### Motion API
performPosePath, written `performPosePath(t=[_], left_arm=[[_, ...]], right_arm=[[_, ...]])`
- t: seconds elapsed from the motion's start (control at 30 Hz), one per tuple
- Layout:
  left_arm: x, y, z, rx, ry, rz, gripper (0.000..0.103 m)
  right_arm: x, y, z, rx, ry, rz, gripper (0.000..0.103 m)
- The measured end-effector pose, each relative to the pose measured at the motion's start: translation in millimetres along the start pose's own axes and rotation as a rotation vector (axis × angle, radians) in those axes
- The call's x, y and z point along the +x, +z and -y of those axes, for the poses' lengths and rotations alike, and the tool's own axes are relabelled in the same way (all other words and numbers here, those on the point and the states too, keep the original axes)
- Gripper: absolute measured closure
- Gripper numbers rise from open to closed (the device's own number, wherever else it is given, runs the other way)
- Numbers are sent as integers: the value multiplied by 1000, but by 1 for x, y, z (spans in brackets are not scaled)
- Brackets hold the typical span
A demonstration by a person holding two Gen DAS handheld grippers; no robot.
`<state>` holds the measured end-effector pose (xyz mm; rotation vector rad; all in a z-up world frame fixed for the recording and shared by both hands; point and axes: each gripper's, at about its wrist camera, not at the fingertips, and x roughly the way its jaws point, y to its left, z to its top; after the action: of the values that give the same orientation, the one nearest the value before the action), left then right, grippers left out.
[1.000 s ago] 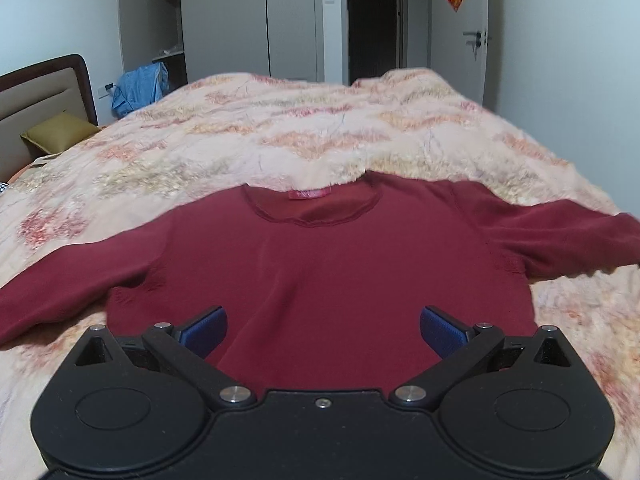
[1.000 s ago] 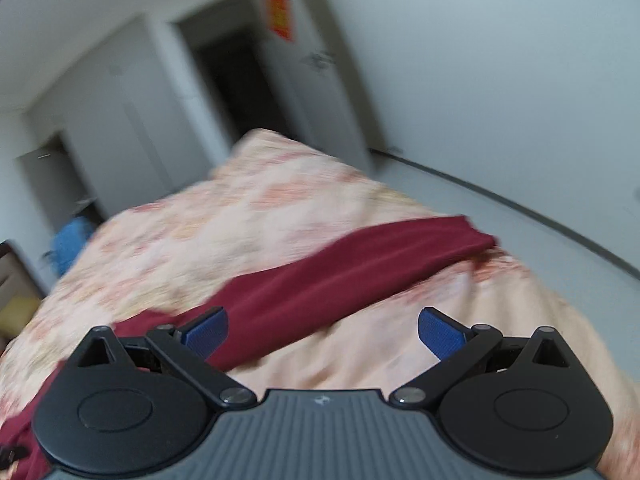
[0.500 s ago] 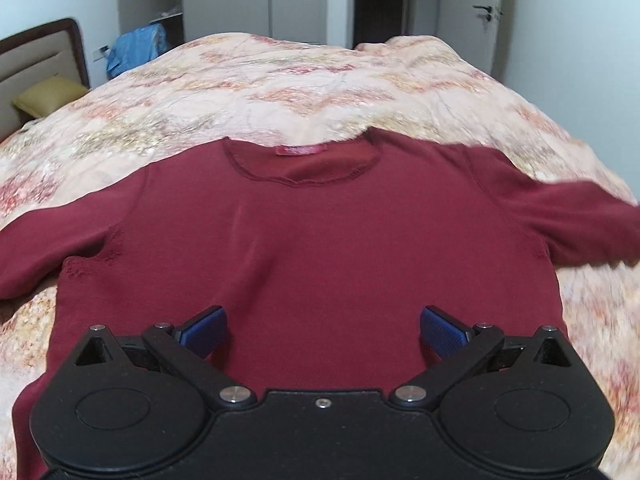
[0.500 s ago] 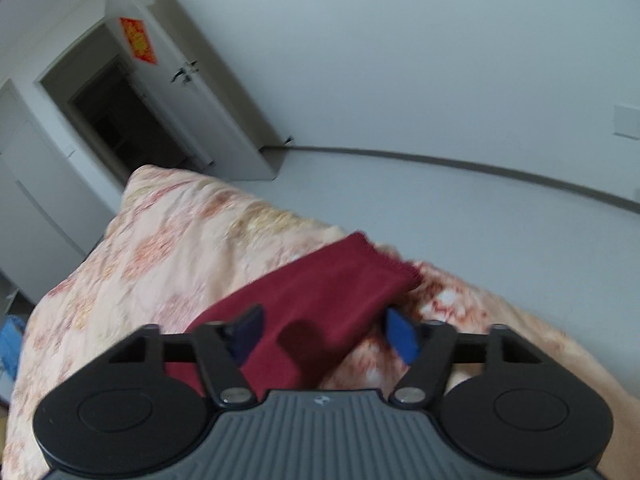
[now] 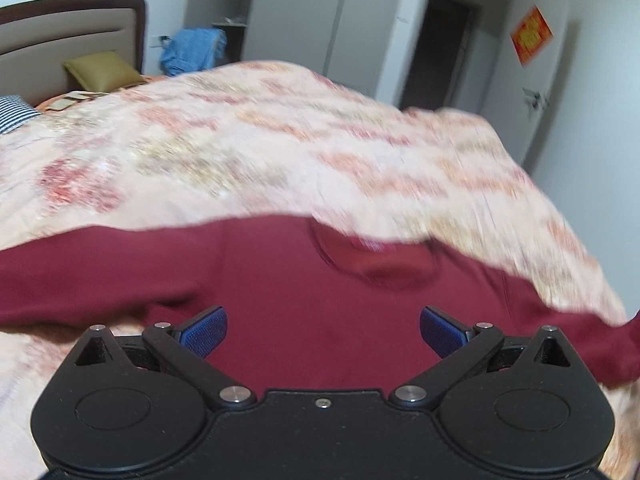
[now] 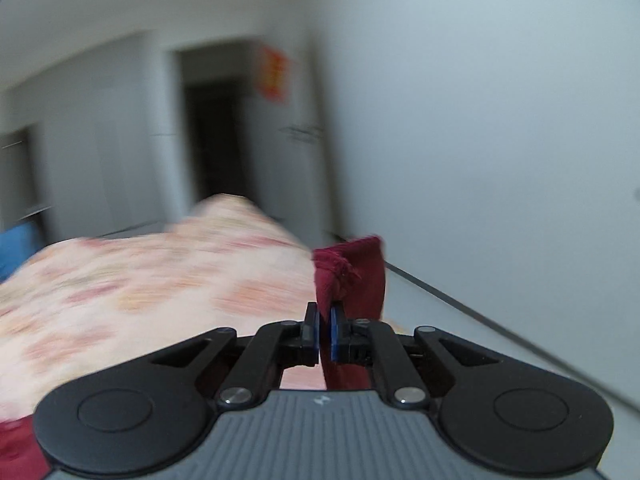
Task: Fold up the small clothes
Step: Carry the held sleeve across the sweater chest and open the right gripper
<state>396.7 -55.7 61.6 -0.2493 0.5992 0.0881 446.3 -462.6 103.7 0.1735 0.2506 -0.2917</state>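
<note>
A dark red long-sleeved top (image 5: pixel 304 292) lies flat on the floral bedspread (image 5: pixel 280 160), neckline away from me. My left gripper (image 5: pixel 322 330) is open and empty, hovering over the top's body near its left sleeve (image 5: pixel 80 276). My right gripper (image 6: pixel 325 332) is shut on the cuff of the right sleeve (image 6: pixel 354 276), which stands up between the blue pads, lifted off the bed.
A headboard (image 5: pixel 68 40), an olive pillow (image 5: pixel 100 70) and a striped pillow (image 5: pixel 12 114) are at the far left. Blue clothing (image 5: pixel 192 50) hangs by the wardrobe. A dark doorway (image 5: pixel 436 52) and a white door stand beyond the bed. The bed's right edge drops to the floor (image 6: pixel 500 344).
My right gripper has closed on the sleeve cuff and raised it. My left gripper has swung left and tilted, still open over the top.
</note>
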Motion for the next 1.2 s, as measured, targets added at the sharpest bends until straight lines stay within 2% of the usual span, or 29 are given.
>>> performPosePath(t=[0.1, 0.17, 0.27, 0.47, 0.6, 0.67, 0.73, 0.8, 0.87, 1.0, 1.2], left_arm=[[-11, 14, -23, -43, 15, 44, 1], [-16, 21, -38, -72, 34, 68, 1], [-20, 24, -59, -107, 59, 85, 1], [-16, 21, -94, -150, 117, 77, 1], [-6, 17, -106, -165, 130, 70, 1], [-1, 15, -106, -160, 122, 69, 1], [7, 12, -104, -148, 104, 69, 1], [14, 9, -98, -134, 79, 64, 1], [22, 6, -90, -112, 44, 59, 1], [46, 2, -64, -55, -41, 29, 1], [88, -15, -28, 56, -17, -8, 1]], right_arm=[[-9, 9, -76, -87, 185, 32, 97], [-12, 8, -127, -139, 288, 16, 97], [-12, -11, -195, -218, 405, -23, 97], [-32, -84, -302, -386, 552, -140, 97], [-45, -125, -335, -469, 599, -248, 97], [-44, -138, -339, -479, 619, -299, 95], [-53, -139, -328, -469, 657, -334, 85], [-57, -132, -312, -440, 680, -345, 46], [-58, -120, -289, -403, 700, -331, 29], [-51, -98, -232, -343, 637, -312, 12], [-6, -85, -134, -214, 373, -341, 11]])
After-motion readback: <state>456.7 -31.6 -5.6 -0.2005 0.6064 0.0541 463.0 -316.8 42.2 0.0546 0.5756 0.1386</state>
